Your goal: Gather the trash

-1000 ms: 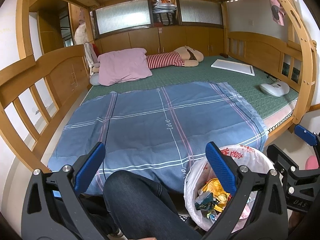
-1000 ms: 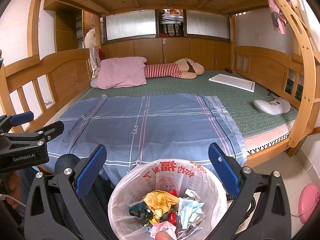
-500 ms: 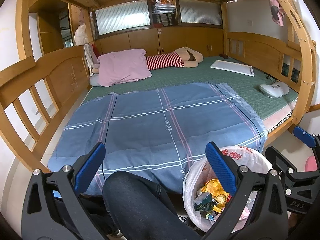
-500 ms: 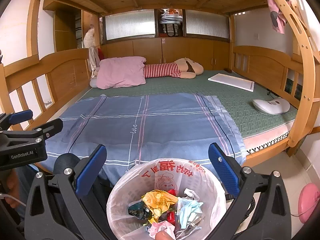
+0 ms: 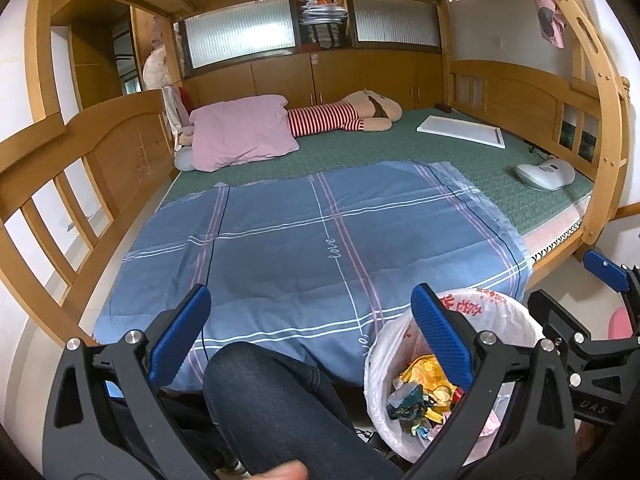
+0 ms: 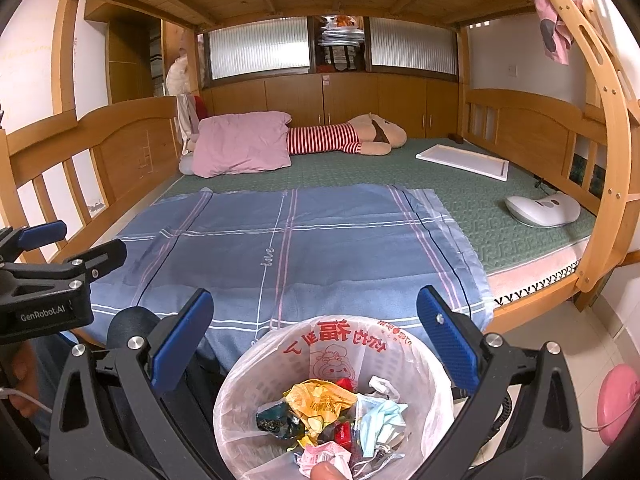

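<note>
In the left wrist view, the left gripper (image 5: 308, 326) hangs with fingers apart and empty above the person's knee (image 5: 276, 404); the lined bin (image 5: 452, 380) sits near right, probably kept close for drops. "love" is stitched on the blue sheet (image 5: 320, 248).

In the right wrist view, the right gripper (image 6: 316, 338) is spread, empty, over the trash (image 6: 332, 412). "GenRobot.AI" marks the other tool; red characters mark the bin's liner.

"GenRobot.AI" on left tool (image 6: 60, 276), "love" on blanket (image 6: 280, 248)

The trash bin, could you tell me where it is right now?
In the right wrist view the trash bin sits bottom centre, between the open right gripper fingers, against the blue sheet.
</note>
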A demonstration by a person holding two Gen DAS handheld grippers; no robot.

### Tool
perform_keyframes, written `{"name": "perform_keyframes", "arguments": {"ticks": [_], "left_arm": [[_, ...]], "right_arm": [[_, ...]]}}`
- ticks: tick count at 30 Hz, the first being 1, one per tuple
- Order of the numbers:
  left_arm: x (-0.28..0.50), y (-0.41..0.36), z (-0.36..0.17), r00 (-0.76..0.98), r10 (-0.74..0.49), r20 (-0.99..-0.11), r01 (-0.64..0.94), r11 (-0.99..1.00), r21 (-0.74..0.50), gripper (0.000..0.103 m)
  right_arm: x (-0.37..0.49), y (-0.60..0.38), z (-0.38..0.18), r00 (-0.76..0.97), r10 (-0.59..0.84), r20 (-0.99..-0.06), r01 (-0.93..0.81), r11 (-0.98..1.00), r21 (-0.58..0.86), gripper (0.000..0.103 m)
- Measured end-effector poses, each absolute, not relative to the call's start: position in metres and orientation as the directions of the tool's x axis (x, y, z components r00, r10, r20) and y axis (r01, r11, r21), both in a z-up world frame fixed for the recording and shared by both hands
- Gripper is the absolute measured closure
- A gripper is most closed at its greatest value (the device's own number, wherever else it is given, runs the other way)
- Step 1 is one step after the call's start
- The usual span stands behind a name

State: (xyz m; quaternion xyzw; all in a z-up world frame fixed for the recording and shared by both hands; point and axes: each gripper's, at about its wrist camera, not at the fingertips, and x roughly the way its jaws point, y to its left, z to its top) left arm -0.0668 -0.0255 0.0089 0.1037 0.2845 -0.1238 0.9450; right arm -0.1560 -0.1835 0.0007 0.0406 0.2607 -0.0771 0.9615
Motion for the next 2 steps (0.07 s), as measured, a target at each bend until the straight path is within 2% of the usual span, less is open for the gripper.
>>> {"name": "perform_keyframes", "arguments": {"ticks": [2], "left_arm": [[-0.0533,-0.0148,0.0084,0.806,-0.169,-0.568,0.279,0.954,0.112,0.003]], "right_arm": [[-0.1453,-0.1838,-0.0013,0.841,-0.106,-0.531,0.158,0.986,0.053,0.004]]}}
